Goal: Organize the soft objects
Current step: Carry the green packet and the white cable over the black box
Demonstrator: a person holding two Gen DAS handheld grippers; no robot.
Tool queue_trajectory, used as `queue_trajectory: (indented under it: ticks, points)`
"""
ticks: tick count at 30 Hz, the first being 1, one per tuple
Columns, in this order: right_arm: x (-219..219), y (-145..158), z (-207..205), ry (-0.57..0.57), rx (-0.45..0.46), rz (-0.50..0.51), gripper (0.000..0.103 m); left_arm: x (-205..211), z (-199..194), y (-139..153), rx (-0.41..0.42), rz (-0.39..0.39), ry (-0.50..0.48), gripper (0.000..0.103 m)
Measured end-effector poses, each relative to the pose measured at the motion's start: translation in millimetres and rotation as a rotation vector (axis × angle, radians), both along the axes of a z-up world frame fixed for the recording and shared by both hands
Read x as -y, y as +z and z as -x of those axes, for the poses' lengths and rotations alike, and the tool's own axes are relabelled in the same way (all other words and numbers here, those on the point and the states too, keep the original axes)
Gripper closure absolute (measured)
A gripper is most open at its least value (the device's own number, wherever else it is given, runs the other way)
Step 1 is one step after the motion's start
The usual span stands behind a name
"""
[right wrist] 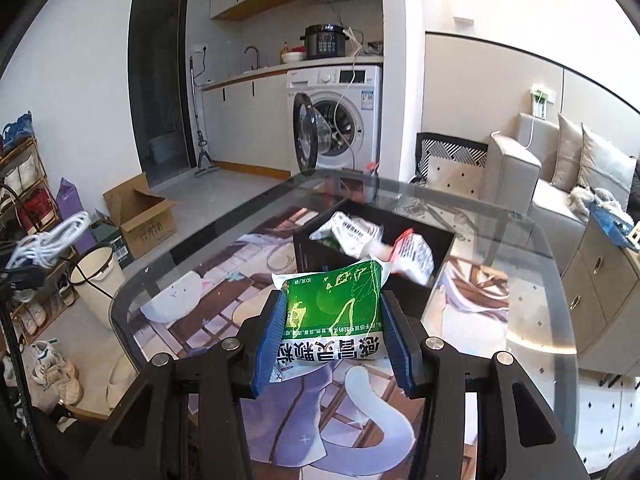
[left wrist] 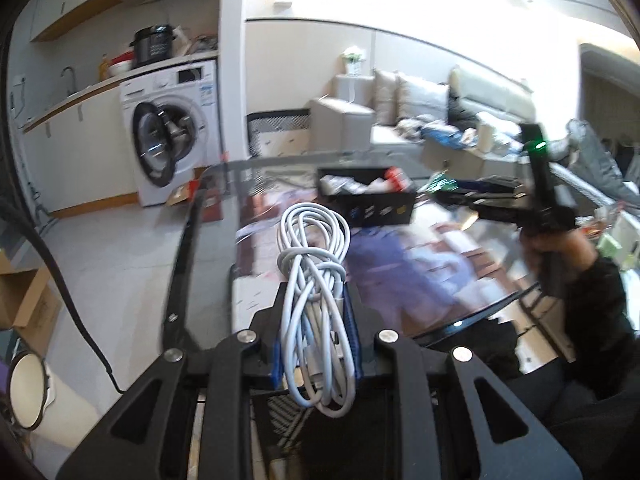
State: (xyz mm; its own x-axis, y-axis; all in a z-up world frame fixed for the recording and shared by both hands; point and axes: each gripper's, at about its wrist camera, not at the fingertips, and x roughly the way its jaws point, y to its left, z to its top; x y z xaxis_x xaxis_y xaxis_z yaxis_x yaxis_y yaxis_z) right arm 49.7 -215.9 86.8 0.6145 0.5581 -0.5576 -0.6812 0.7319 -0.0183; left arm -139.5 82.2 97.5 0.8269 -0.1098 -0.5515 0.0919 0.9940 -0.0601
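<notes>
My left gripper is shut on a coiled bundle of white cable, held above the near left part of the glass table. My right gripper is shut on a green and white sachet, lifted over the table in front of the black box. That box holds several white and red packets. The right gripper also shows in the left wrist view as a black tool in a person's hand. The cable bundle appears at the left edge of the right wrist view.
A printed mat covers the table under the glass. A washing machine with its door open stands behind. A sofa with clutter is to the right. On the floor at the left are a white bin, a cardboard box and shoes.
</notes>
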Motion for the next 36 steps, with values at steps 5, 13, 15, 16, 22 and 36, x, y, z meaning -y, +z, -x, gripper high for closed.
queue_trajectory:
  ticks: [5,13,15,16,22,36]
  points:
    - [10,14,3,-0.008,0.021,-0.034,0.055,24,2,38,0.091,0.008,-0.073,0.081]
    - [26,32,-4,-0.016,0.037,-0.086,0.055,49,-49,72,0.183,0.02,-0.136,0.08]
    - [27,34,-9,-0.023,0.036,-0.089,0.055,53,-71,70,0.176,0.025,-0.138,0.08]
    - [28,34,-12,-0.028,0.033,-0.092,0.055,57,-80,68,0.175,0.022,-0.146,0.08]
    - [29,34,-31,-0.046,0.016,-0.085,0.055,75,-150,41,0.122,0.005,-0.143,0.08]
    - [7,14,-90,-0.049,-0.043,-0.056,0.055,93,-256,-11,0.019,0.001,-0.11,0.08]
